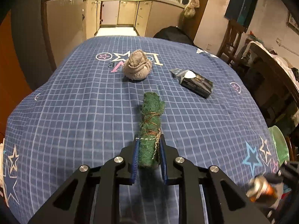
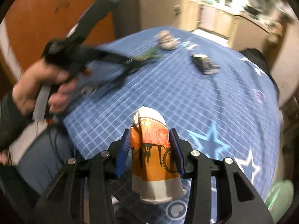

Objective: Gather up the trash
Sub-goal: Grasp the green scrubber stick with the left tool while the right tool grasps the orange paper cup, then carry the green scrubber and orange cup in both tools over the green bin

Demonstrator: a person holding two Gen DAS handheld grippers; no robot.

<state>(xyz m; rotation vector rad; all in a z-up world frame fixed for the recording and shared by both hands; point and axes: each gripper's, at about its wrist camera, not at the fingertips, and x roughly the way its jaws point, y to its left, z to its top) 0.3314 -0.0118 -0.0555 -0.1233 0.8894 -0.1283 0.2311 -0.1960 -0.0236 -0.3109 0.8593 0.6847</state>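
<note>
Left wrist view: left gripper (image 1: 149, 145) clamps green scouring pad (image 1: 151, 130); right gripper (image 2: 151, 140) clamps paper cup (image 2: 153, 149).

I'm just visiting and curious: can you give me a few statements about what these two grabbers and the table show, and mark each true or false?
1. The left gripper is clamped on a green scouring pad. True.
2. The right gripper is empty. False: it grips an orange and white paper cup.
3. A balled-up beige cloth lies on the blue checked tablecloth. True.
4. The dark packet sits on top of the cloth ball. False: it lies apart from it.
</note>
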